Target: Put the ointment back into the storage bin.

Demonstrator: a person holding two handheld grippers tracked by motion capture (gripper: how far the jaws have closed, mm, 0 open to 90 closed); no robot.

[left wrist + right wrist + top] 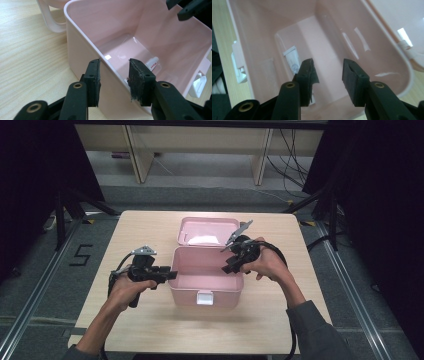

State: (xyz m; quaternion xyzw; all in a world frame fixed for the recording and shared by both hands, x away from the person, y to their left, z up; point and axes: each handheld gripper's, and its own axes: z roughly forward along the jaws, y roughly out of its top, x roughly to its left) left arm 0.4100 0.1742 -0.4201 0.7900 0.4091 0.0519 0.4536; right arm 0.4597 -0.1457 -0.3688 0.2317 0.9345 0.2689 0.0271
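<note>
An open pink plastic box (220, 295) stands mid-table, its lid (207, 231) folded back behind it. A small white tube (153, 63) lies on the box floor, and the right gripper view looks down on the tube (292, 58). My left gripper (115, 75) straddles the box's left wall: one pad is outside and one inside, with a wide gap, so they do not clamp it. It reaches the box from the left (172, 274). My right gripper (328, 72) hangs open over the box interior with nothing between its jaws, near the right rim (227, 267).
A white latch (204, 297) sits on the box's front wall. Bare wooden tabletop (145, 320) surrounds the box. Beyond the far edge are table legs and cables on the floor. The right gripper's black tip (190, 8) shows in the left gripper view.
</note>
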